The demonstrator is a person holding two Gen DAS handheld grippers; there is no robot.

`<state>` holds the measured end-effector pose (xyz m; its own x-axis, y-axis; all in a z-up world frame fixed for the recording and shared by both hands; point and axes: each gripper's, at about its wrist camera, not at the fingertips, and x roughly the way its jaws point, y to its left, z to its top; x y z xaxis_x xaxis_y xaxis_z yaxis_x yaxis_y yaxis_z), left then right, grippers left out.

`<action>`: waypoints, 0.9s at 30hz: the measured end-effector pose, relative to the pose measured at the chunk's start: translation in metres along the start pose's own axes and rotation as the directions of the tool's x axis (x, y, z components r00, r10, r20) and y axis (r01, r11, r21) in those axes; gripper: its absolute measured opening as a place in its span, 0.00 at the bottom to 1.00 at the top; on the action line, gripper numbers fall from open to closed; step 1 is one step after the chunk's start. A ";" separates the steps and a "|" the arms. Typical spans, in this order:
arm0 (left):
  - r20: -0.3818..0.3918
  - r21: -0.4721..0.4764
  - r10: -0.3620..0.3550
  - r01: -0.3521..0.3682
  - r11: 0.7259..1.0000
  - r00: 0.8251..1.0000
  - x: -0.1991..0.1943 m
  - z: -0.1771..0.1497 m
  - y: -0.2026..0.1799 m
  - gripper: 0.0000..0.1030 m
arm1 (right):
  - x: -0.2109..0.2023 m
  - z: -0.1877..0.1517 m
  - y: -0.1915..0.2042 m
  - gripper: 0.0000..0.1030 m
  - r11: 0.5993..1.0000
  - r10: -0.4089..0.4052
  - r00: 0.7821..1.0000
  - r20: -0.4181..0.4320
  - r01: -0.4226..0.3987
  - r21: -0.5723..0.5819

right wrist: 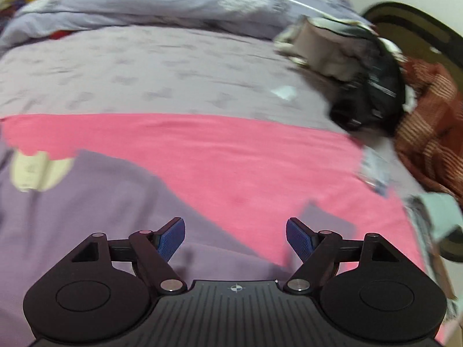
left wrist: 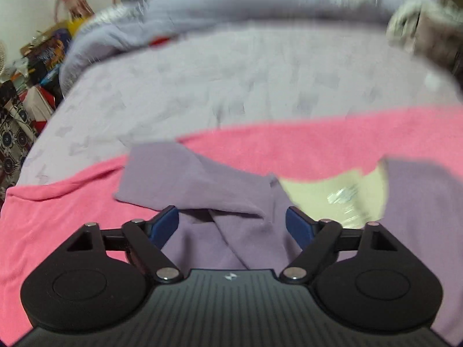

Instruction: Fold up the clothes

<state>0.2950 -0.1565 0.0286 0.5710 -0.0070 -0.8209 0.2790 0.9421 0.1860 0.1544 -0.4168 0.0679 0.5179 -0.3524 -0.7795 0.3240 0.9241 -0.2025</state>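
Observation:
A purple garment (left wrist: 202, 179) lies on a pink cloth (left wrist: 289, 144) spread over the bed. One sleeve is folded across it, and a cream patch (left wrist: 332, 193) shows near its top. My left gripper (left wrist: 231, 217) hovers over the folded sleeve. Its blue pads (left wrist: 165, 225) stand apart with fabric below them, not pinched. In the right wrist view the purple garment (right wrist: 86, 217) fills the lower left, with the cream patch (right wrist: 34, 170) at the far left. My right gripper (right wrist: 235, 228) is open over the garment's edge and the pink cloth (right wrist: 231, 159), holding nothing.
The bed has a lavender sheet (right wrist: 144, 72) and a bunched duvet (right wrist: 144, 8) along the far side. A heap of clothes with a black item (right wrist: 367, 95) and a rust striped cloth (right wrist: 428, 121) lies at the right. Boxes and clutter (left wrist: 31, 66) stand beside the bed's left.

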 end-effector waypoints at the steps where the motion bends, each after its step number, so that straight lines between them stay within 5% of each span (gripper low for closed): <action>1: -0.028 -0.012 -0.011 0.010 1.000 1.000 0.009 0.001 0.001 0.42 | 0.001 0.002 0.009 0.75 1.000 0.017 1.000 -0.001 -0.017 -0.020; 3: -0.014 -0.037 0.008 -0.008 0.999 1.000 0.003 -0.001 0.013 0.23 | 0.005 0.005 0.020 0.75 0.998 0.032 0.999 -0.005 -0.032 -0.054; 6: 0.022 -0.073 0.084 -0.082 0.994 0.996 -0.012 -0.006 0.035 0.14 | 0.009 0.006 0.027 0.75 0.997 0.057 0.998 -0.014 -0.058 -0.059; 10: -0.002 -0.221 0.277 -0.271 0.937 0.961 -0.031 -0.017 0.109 0.13 | 0.012 0.006 0.026 0.75 0.998 0.052 0.998 -0.019 -0.053 -0.037; 15: -0.206 -0.286 0.453 -0.496 0.820 0.867 -0.042 -0.061 0.191 0.23 | 0.021 0.008 0.022 0.75 0.997 0.067 0.997 -0.028 -0.068 -0.043; 18: -0.402 -0.236 0.507 -0.621 0.747 0.763 -0.032 -0.090 0.215 0.23 | 0.029 0.013 0.021 0.75 0.993 0.082 0.996 -0.031 -0.084 -0.087; 19: -0.421 -0.255 0.490 -0.619 0.743 0.763 -0.033 -0.097 0.219 0.24 | 0.032 0.015 0.021 0.75 0.990 0.088 0.996 -0.031 -0.091 -0.104; 21: -0.357 -0.307 0.462 -0.569 0.763 0.812 -0.047 -0.097 0.213 0.24 | 0.040 0.019 0.022 0.76 0.984 0.102 0.994 -0.034 -0.106 -0.143; 22: -0.291 -0.308 0.444 -0.522 0.795 0.847 -0.054 -0.091 0.204 0.25 | 0.044 0.021 0.023 0.76 0.980 0.109 0.993 -0.036 -0.113 -0.163; 25: -0.065 -0.202 0.312 -0.318 0.926 0.948 -0.066 -0.062 0.158 0.56 | 0.059 0.025 0.026 0.77 0.968 0.133 0.989 -0.057 -0.142 -0.206; 27: 0.064 -0.079 0.170 -0.165 0.983 0.983 -0.069 -0.041 0.124 0.67 | 0.070 0.028 0.027 0.77 0.962 0.173 0.982 -0.079 -0.186 -0.199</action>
<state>0.2584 -0.0251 0.0864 0.6587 0.1318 -0.7407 0.1189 0.9539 0.2754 0.2211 -0.4202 0.0244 0.5023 -0.1741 -0.8470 0.0580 0.9841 -0.1679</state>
